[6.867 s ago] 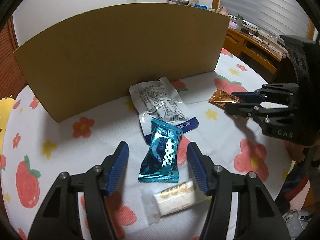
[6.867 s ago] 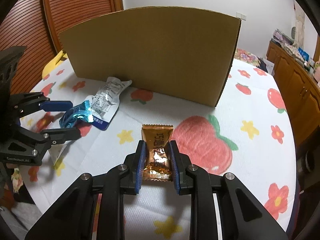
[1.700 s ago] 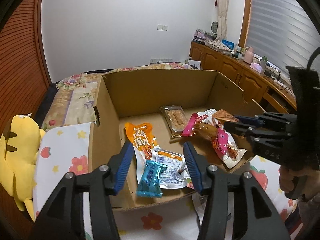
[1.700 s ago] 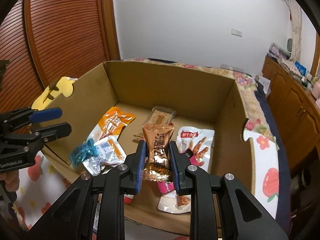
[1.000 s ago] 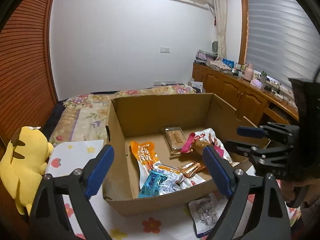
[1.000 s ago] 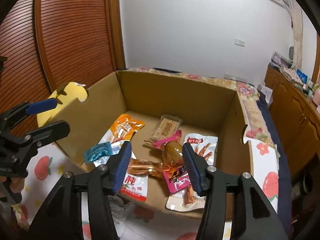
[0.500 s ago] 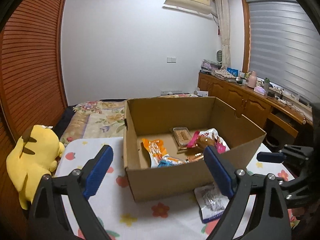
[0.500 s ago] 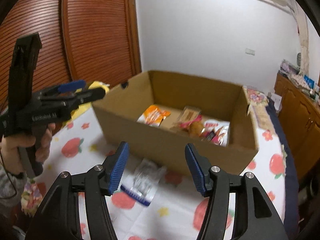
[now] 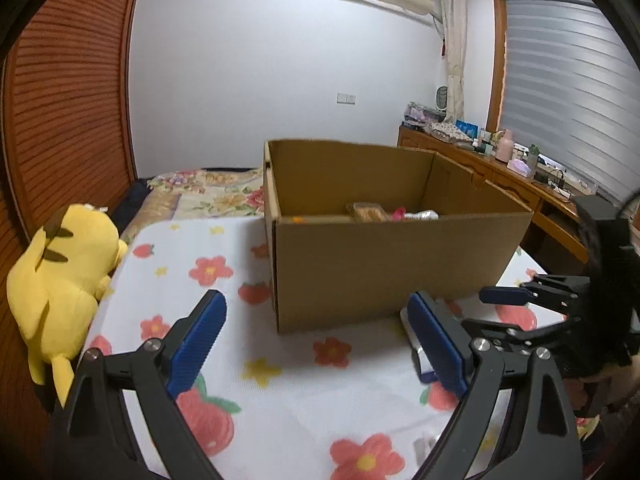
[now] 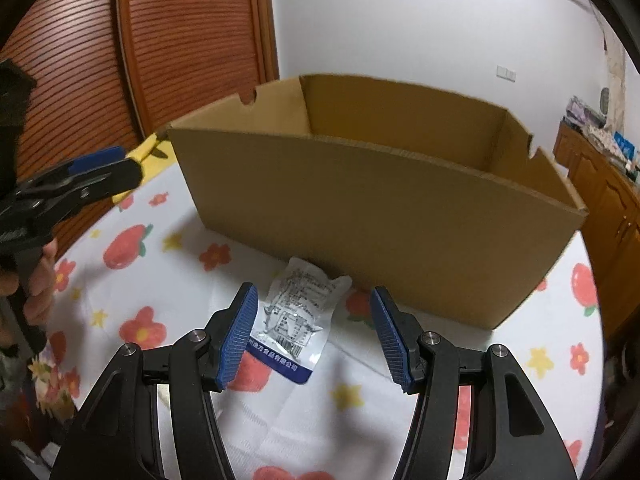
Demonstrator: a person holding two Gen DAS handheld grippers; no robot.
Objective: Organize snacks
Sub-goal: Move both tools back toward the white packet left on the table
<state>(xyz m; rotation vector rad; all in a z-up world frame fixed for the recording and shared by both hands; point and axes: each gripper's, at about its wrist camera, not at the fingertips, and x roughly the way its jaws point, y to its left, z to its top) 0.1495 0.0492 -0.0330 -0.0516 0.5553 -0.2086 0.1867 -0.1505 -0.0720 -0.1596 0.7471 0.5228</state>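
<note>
An open cardboard box [image 9: 396, 264] [image 10: 380, 216] stands on the table; snack tops [image 9: 368, 212] show over its front wall in the left wrist view. A clear packet with a blue band [image 10: 298, 320] lies on the cloth before the box, between my right gripper's open jaws. My right gripper [image 10: 312, 332] is open and empty just above it; it also shows in the left wrist view [image 9: 508, 308]. My left gripper [image 9: 316, 340] is open wide and empty, left of the box; it also shows in the right wrist view [image 10: 100, 172]. A small pale packet [image 9: 424, 446] lies near the front edge.
The table wears a white cloth with strawberries and flowers [image 9: 240, 360]. A yellow plush toy [image 9: 60, 280] sits at the table's left edge. A bed [image 9: 200, 192] is behind, a wooden sideboard [image 9: 520, 188] at right, and a wooden slatted door [image 10: 180, 40] at left.
Both grippers have dropped lower and back from the box, so its inside is mostly hidden. The right gripper now sits over the clear packet. Earlier both let go of their snacks into the box.
</note>
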